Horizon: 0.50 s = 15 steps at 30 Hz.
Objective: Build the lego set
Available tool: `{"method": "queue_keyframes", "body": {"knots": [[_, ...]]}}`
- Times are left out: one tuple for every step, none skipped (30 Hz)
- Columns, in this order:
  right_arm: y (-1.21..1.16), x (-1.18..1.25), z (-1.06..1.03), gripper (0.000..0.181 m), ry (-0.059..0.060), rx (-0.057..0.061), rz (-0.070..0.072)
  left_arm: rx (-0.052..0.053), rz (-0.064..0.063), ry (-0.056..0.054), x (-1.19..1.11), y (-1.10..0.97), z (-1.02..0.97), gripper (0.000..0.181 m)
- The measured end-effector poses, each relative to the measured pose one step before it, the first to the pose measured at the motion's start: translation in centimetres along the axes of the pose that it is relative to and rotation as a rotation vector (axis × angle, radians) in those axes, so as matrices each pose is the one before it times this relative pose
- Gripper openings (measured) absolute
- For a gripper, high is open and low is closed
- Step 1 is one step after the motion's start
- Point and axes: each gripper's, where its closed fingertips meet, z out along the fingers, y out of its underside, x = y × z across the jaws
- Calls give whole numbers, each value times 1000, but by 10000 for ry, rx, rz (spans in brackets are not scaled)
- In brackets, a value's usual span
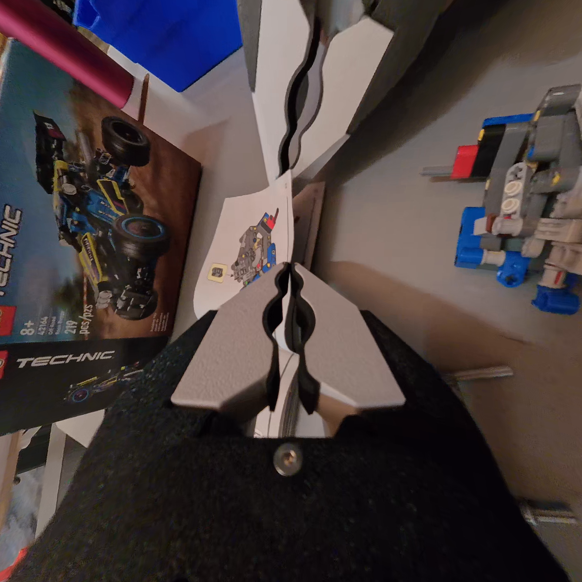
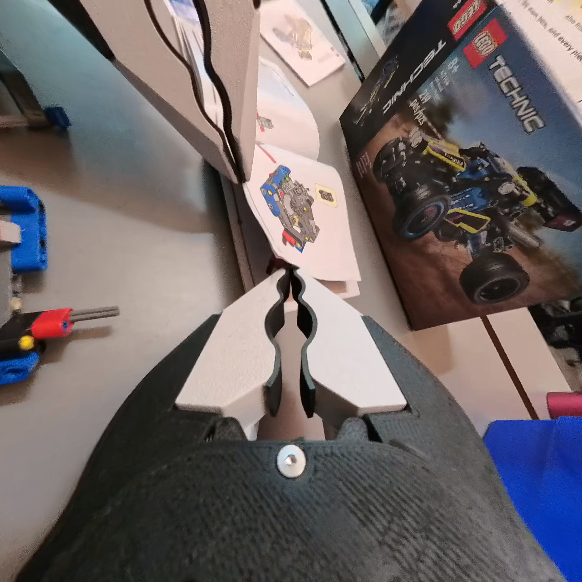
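Grey table, both claws pinching booklet page, tips facing.

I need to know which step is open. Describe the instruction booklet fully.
The instruction booklet is white paper, lying open on the pale table beside the set's box. Its top page curls upward, showing a coloured drawing of the grey and blue build and a small yellow parts panel. The left gripper is shut on one page edge; the right gripper meets the opposite edge.

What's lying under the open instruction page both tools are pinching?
More booklet pages lie beneath the instruction page, their edges showing. What they print is covered.
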Motion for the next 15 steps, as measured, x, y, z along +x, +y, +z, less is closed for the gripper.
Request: {"method": "queue_keyframes", "body": {"knots": [[494,13,398,0,103,-391,-210,-107,11,306,402,239,23,0],[486,-127,351,0,31,-357,-287,-98,-95,308,290,249,-64,6],[344,-225,274,0,-20,-241,-272,107,-249,47,-211,6,-197,9],[-129,89,40,0,141,15,-198,340,-335,89,-281,-301,-340,8],[17,-145,46,0,-38,-60,-169,446,-453,109,-348,-433,-384,7],[3,-121,13,0,-44,-30,-194,365,-519,-127,-747,-316,-289,3],[-28,-106,8,0,-31,0,-179,116,-384,-330,-977,88,-4,0],[-28,-115,-4,0,-32,5,-200,-136,-74,-67,-433,559,364,0],[-11,-100,12,0,-12,-25,-227,-286,113,289,287,858,608,0],[-9,-2,20,0,64,-16,-141,-366,98,221,342,913,651,0],[13,-9,-5,0,33,-4,-72,-350,193,81,277,794,560,0],[17,-5,3,0,0,0,9,-279,384,84,346,650,433,0],[10,8,-2,0,-22,2,46,-202,346,23,224,532,288,0],[5,-1,4,0,-45,8,66,132,78,-61,-6,-76,-25,0],[19,-4,-2,0,-57,13,106,-24,-75,94,91,74,-112,0]]}}
